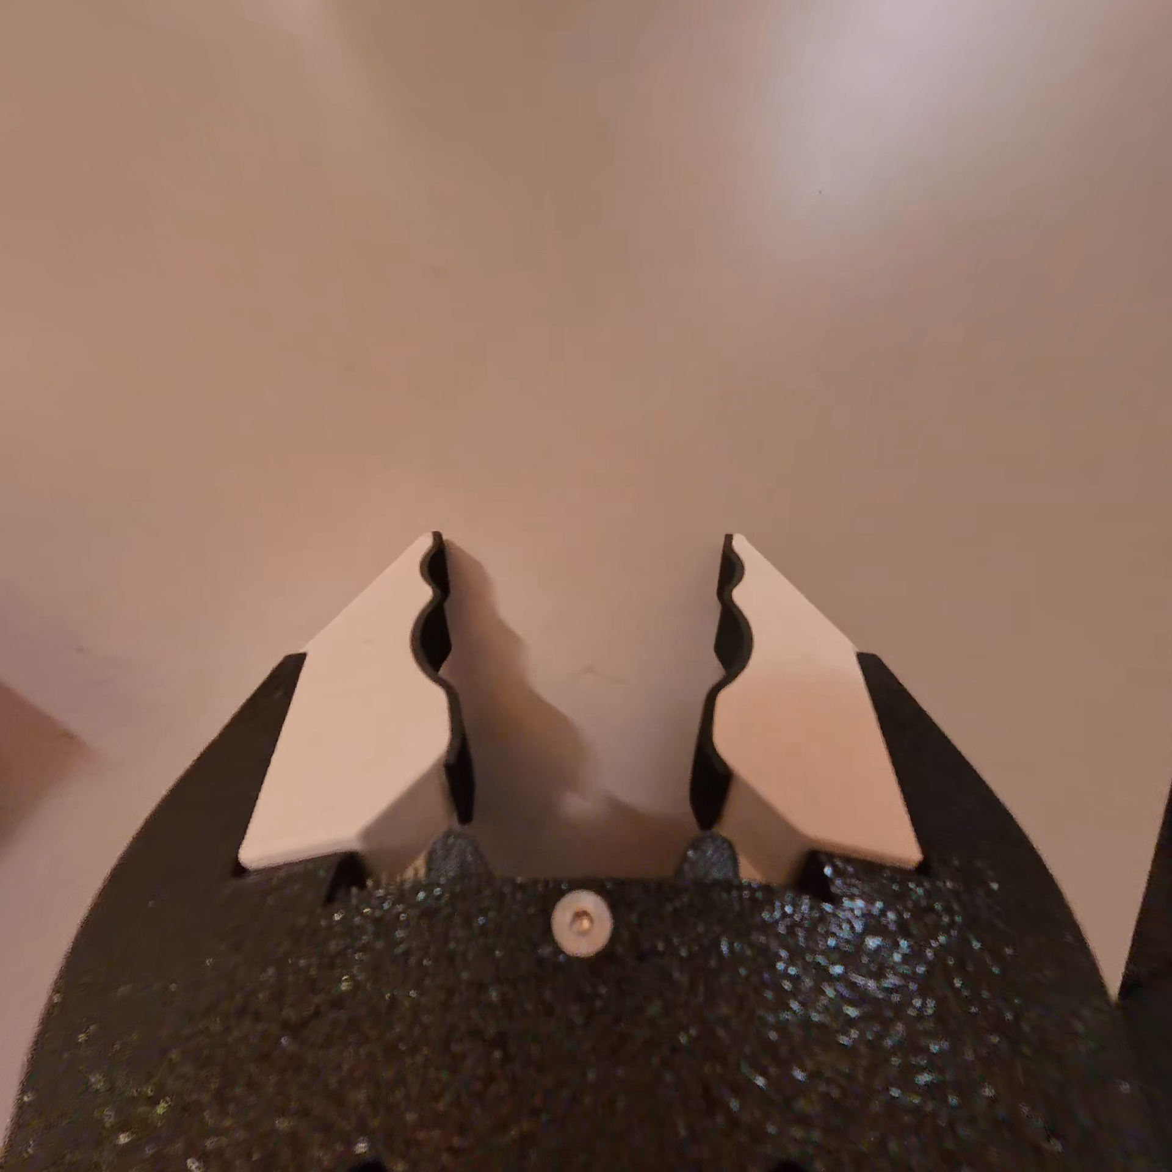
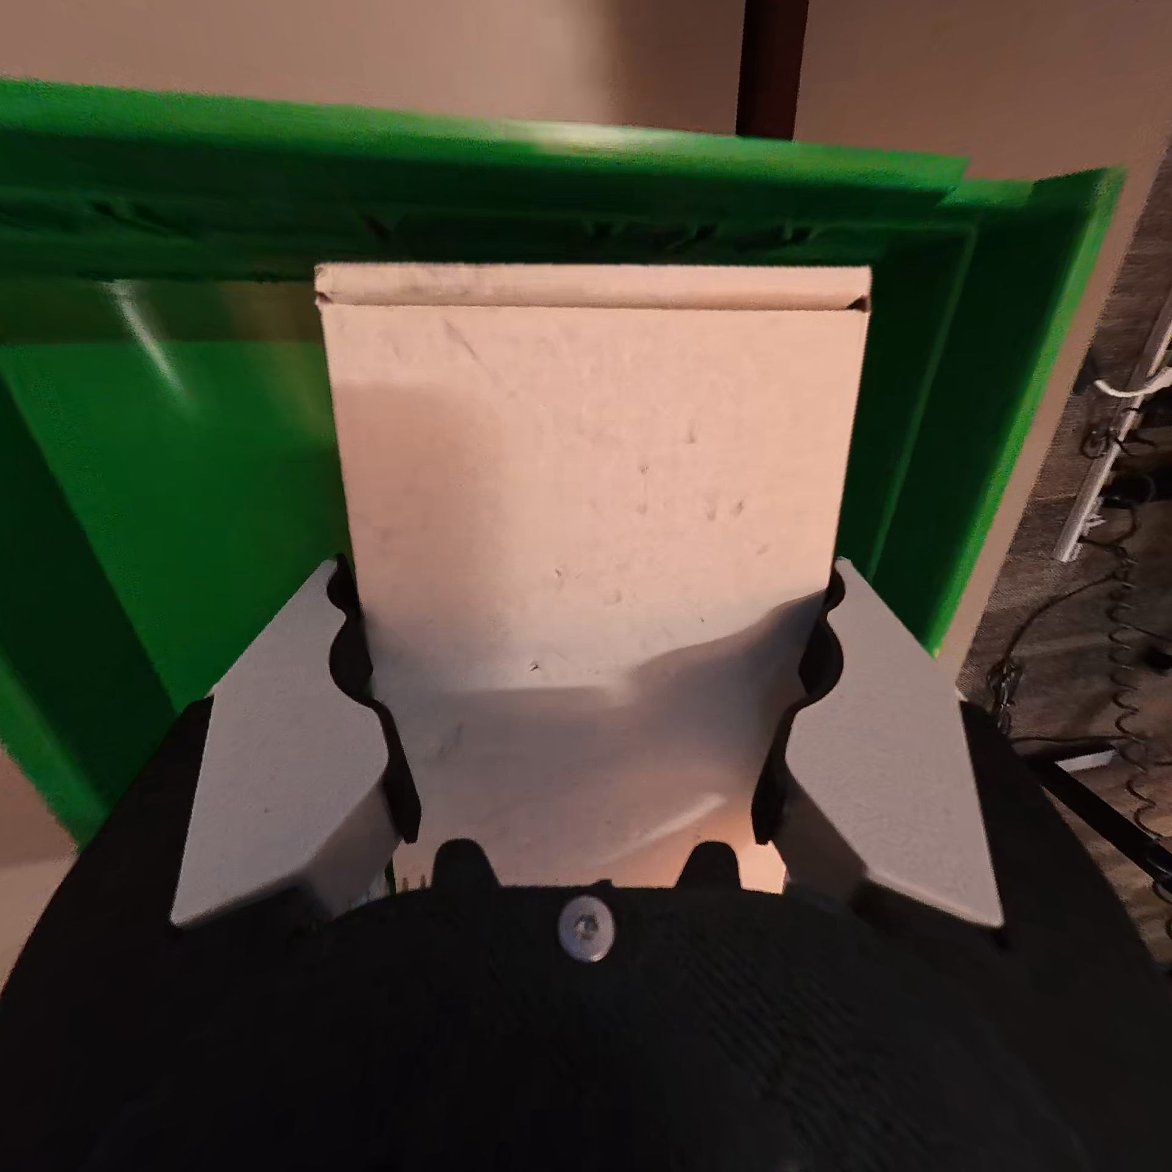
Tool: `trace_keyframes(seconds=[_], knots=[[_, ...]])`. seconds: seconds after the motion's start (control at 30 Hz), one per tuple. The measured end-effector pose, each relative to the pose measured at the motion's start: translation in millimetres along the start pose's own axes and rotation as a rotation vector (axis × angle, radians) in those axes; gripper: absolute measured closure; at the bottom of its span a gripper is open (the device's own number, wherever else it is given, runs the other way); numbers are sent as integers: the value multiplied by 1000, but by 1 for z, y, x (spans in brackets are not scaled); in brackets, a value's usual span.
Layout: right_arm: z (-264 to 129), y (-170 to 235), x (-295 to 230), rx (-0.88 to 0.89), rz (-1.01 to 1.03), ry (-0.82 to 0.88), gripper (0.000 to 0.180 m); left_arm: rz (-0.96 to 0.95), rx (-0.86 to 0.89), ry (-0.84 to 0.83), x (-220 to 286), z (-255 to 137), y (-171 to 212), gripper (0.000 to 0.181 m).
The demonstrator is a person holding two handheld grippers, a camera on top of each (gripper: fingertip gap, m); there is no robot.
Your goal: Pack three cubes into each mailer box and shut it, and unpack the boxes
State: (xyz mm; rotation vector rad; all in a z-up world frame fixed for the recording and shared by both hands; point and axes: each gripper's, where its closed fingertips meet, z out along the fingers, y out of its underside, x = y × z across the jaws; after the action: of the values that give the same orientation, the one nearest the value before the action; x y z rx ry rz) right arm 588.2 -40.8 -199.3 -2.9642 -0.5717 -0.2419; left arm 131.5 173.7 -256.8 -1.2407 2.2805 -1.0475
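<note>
My right gripper (image 2: 586, 571) is shut on a closed white mailer box (image 2: 590, 431). Its two fingers press the box's left and right sides. The box is held flat-side up inside a green plastic crate (image 2: 951, 380), near the crate's right wall. No cubes show in either view. My left gripper (image 1: 583, 545) is open and empty, pointing down at a bare pale table surface (image 1: 571, 253), with nothing between its fingers.
The crate's far wall (image 2: 444, 184) and right wall rise around the box. Right of the crate, cables and a white strip (image 2: 1103, 507) lie on a grey floor. A dark post (image 2: 770, 63) stands behind. A brown patch (image 1: 32, 748) shows at the left view's left edge.
</note>
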Motion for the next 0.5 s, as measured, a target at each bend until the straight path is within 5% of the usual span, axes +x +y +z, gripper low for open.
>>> trace_keyframes(seconds=[0.23, 0.33, 0.5], knots=[[41, 7, 14, -10, 33, -91, 41, -127, 50, 101, -2, -5, -6, 103], [55, 26, 9, -125, 75, -135, 41, -159, 73, 162, 1, -8, -8, 123], [57, 27, 10, -135, 51, -120, 40, -121, 47, 154, 5, -5, -6, 119]])
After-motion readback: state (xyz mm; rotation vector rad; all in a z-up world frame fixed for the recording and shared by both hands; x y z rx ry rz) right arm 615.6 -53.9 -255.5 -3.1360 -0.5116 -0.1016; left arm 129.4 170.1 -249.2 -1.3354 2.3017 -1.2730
